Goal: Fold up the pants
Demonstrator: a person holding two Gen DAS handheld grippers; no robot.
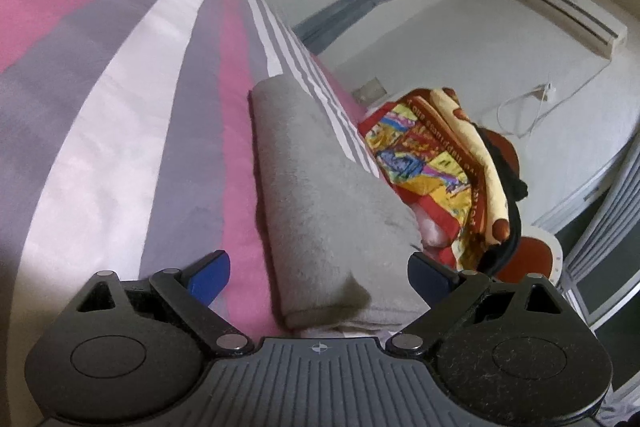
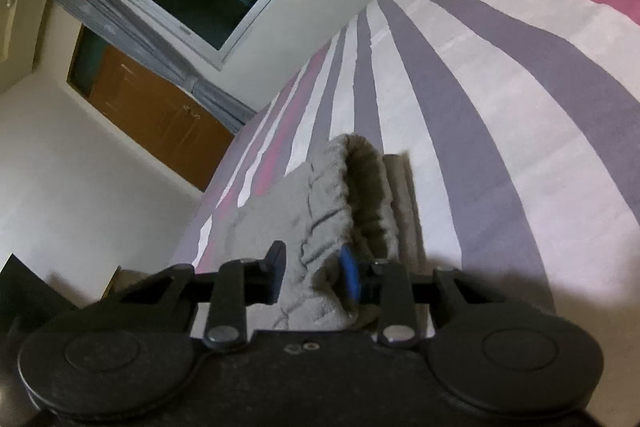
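Striped bed [image 1: 120,75]: one grey pants [image 1: 316,195], two grippers.

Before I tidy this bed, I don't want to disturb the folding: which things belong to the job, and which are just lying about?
Job:
grey pants
left gripper, open around them
right gripper, pinching the fabric

Lying about:
colourful blanket
striped bedsheet
wall air conditioner
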